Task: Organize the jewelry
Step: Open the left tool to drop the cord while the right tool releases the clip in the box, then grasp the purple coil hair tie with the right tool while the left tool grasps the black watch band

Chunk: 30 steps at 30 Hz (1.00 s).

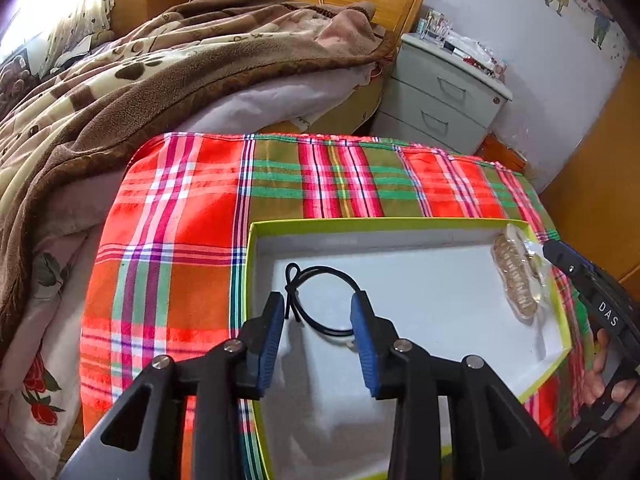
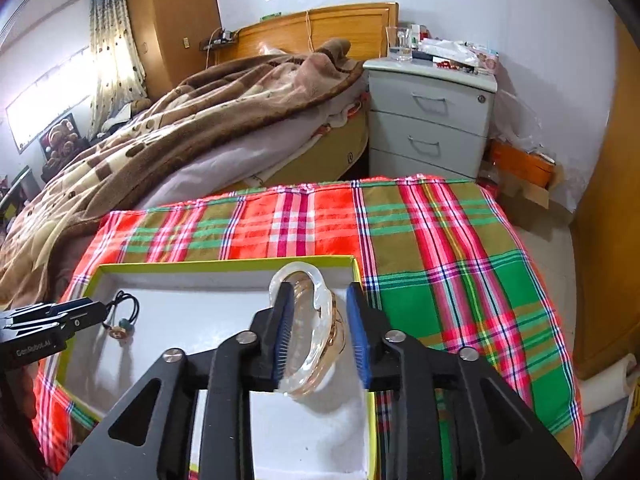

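While both tools work inside the green-rimmed box [image 1: 256, 264], the left gripper [image 1: 318, 312] stands spread around the black cord necklace [image 1: 320, 304] lying on the white floor, pads not clearly touching it. Right gripper [image 2: 318, 308] is spread too, its left pad against the clear and gold bangles [image 2: 316, 344]; no clamp. Risk: bangles tip or roll against the box's far wall. Beyond, plaid cloth [image 2: 440, 240].

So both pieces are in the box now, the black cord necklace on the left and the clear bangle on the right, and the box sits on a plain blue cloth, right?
Not quite. The cloth is a red and green plaid, not plain blue, as the right wrist view shows. The rest holds: the black cord necklace lies at the left of the box and the clear bangle at the right.
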Tool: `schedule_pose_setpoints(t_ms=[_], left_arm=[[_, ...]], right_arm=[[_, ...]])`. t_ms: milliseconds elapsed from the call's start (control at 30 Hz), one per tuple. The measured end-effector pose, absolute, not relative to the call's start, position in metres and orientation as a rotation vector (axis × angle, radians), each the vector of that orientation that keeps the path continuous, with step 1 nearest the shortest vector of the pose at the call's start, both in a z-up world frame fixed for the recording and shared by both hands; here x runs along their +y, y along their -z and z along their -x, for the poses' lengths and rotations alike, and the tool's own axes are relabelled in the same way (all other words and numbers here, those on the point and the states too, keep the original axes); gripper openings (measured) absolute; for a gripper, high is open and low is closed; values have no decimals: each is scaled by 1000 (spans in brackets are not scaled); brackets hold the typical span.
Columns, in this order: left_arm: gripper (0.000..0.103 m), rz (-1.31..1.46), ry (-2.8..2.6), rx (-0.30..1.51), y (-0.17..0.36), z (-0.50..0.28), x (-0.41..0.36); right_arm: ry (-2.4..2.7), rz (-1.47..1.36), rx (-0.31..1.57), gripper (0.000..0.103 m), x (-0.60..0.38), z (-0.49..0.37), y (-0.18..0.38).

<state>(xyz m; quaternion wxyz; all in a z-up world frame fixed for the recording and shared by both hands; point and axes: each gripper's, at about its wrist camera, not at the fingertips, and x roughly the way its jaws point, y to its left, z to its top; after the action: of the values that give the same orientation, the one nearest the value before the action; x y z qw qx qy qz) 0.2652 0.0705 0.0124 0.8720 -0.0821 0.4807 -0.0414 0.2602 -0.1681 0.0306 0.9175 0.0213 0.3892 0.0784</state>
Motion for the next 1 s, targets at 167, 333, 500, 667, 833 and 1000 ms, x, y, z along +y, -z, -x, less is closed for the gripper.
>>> schedule_pose_setpoints(t_ms=[167, 333, 500, 667, 833, 1000], left_arm=[[40, 195, 83, 975, -24, -246, 77], [41, 180, 68, 920, -37, -217, 83], [41, 243, 74, 908, -41, -185, 93], [41, 254, 70, 902, -36, -157, 98], [41, 254, 88, 915, -32, -135, 97], [41, 267, 105, 917, -28, -115, 95]], right_arm=[[-172, -58, 759, 33, -172, -239, -43], [-195, -78, 729, 33, -177, -212, -53], [-223, -73, 729, 33, -181, -184, -50], [-265, -34, 767, 33, -184, -157, -36], [-323, -32, 792, 33, -187, -134, -23], [-352, -29, 821, 34, -187, -119, -14]])
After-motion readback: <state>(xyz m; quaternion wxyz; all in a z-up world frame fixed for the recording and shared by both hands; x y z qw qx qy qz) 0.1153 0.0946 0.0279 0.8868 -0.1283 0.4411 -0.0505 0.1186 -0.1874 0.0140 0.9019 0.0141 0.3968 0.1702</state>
